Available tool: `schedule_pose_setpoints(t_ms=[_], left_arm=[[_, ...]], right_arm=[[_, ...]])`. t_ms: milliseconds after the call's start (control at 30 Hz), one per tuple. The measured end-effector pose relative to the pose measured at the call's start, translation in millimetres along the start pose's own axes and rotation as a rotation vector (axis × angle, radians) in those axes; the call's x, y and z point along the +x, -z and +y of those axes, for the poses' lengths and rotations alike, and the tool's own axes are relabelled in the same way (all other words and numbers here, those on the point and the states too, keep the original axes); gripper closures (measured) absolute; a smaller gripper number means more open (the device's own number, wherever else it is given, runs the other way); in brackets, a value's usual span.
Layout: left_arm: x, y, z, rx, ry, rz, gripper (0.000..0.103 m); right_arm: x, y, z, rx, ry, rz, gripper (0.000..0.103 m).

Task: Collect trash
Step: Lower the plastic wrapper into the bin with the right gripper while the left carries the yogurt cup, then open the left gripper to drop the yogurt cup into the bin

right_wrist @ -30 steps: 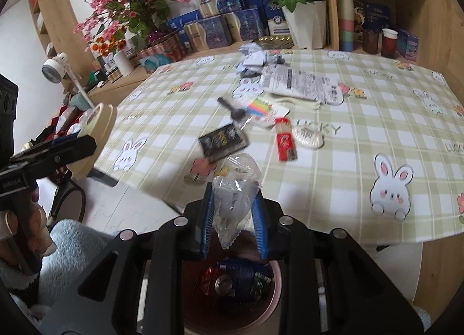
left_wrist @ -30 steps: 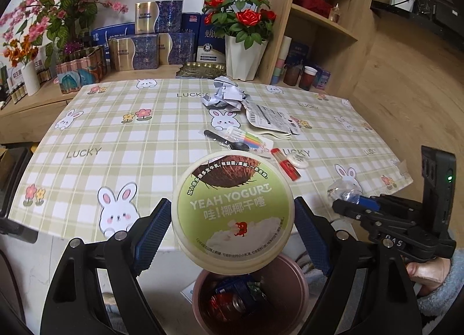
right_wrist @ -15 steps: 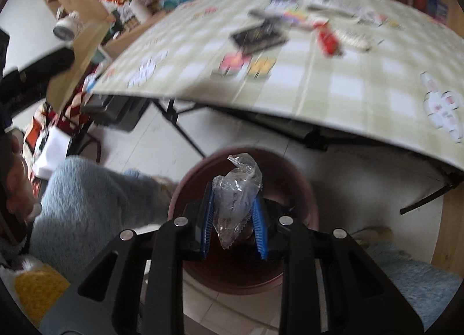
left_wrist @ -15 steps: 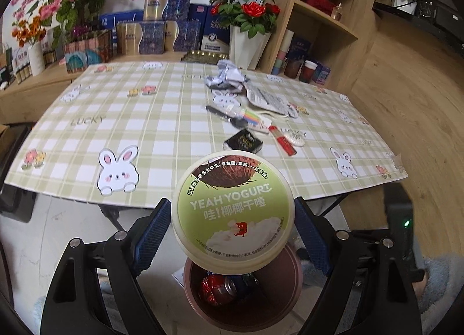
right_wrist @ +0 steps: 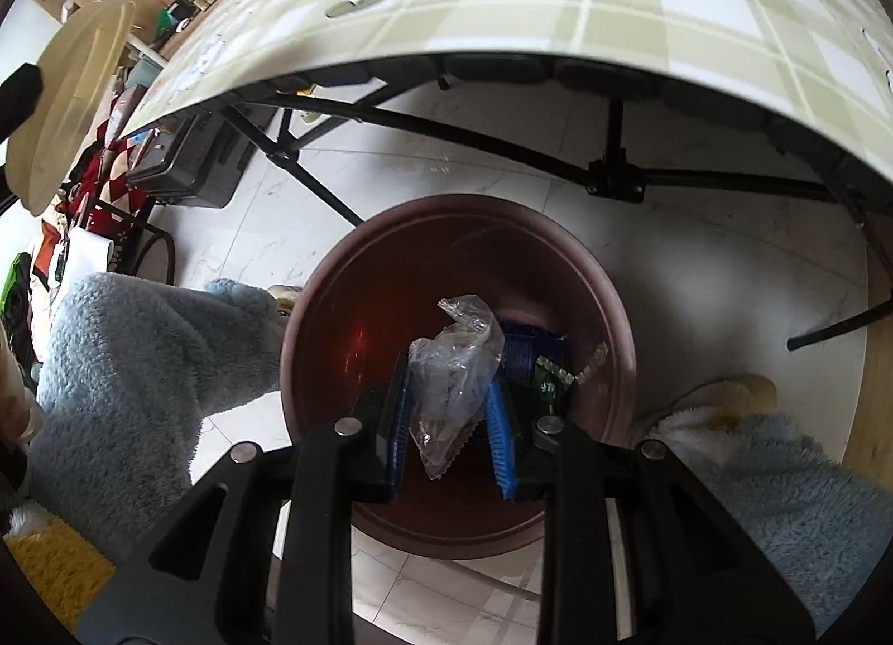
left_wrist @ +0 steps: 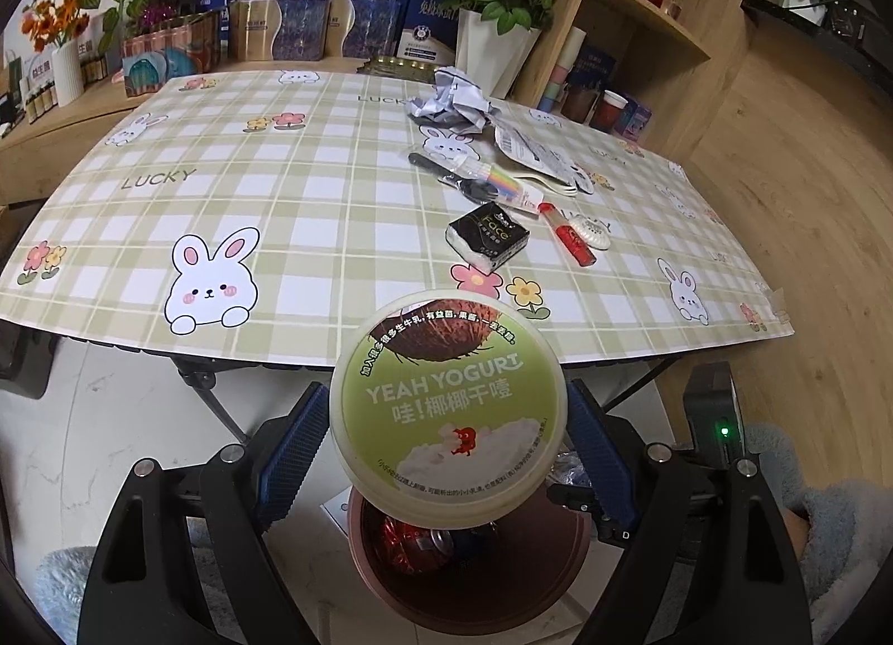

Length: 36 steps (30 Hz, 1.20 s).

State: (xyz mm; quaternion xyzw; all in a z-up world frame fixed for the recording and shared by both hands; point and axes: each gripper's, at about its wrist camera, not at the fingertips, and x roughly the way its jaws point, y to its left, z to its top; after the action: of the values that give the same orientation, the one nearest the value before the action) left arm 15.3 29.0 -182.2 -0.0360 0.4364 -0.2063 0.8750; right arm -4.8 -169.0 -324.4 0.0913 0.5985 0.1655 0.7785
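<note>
A round green-lidded yogurt tub (left_wrist: 448,410) sits clamped between the blue pads of my left gripper (left_wrist: 446,436), just above a reddish-brown trash bin (left_wrist: 563,575) on the floor. In the right wrist view my right gripper (right_wrist: 451,410) is shut on a crumpled clear plastic wrapper (right_wrist: 453,377) and hangs over the mouth of the bin (right_wrist: 335,310), which holds a blue can and other wrappers. The tub (right_wrist: 67,104) also shows at the upper left of that view. Crumpled paper (left_wrist: 449,101), a black tissue pack (left_wrist: 486,236) and a red tube (left_wrist: 569,235) lie on the checked table (left_wrist: 279,221).
The table's folding legs (right_wrist: 614,176) stand behind the bin. A person's fluffy blue-grey sleeves (right_wrist: 150,360) flank the bin on both sides. A flower vase (left_wrist: 494,53), boxes and wooden shelves (left_wrist: 642,14) line the far side of the table. White tiled floor surrounds the bin.
Both grippers have sunk from table height toward the bin. The right one tipped steeply down, so the bin's inside now fills its view. The tub and wrapper stay gripped.
</note>
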Motion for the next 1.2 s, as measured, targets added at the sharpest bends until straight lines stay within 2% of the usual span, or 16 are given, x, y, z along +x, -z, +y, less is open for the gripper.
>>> schedule_pose_setpoints(t_ms=[233,333,433,500,567,867,1000,1200], left_arm=[[4.7,1.7,-0.8,0.009,0.001,0.012,0.021],[4.7,2.1,-3.4,0.014,0.002,0.012,0.021],[4.7,3.0,-5.2,0.02,0.003,0.013,0.021],[4.4,3.4,-6.8,0.024,0.005,0.014,0.021],[3.2,3.7,-9.1,0.03,0.006,0.014,0.021],[2.3,10.4,-20.1,0.064,0.004,0.022,0.021],[6.6,16.2,-23.5,0.081,0.006,0.04,0.021],[18.0,23.5,-31.2,0.113,0.009,0.076,0.021]], right_arm=[[-9.2,-2.1,-7.7,0.033,-0.008,-0.023,0.066],[-19.4,-4.9,-10.0,0.044,-0.012,-0.064,0.055],[-35.0,-6.5,-7.5,0.029,0.001,-0.128,0.041],[-47.7,-7.2,-3.9,0.011,0.022,-0.183,0.021],[-63.6,-7.9,-0.2,-0.006,0.048,-0.256,0.007],[-120.7,-10.7,1.1,-0.023,0.117,-0.507,0.006],[-133.3,-10.7,-13.2,0.021,0.186,-0.569,0.006],[-146.1,-7.9,-31.9,0.085,0.19,-0.626,0.006]])
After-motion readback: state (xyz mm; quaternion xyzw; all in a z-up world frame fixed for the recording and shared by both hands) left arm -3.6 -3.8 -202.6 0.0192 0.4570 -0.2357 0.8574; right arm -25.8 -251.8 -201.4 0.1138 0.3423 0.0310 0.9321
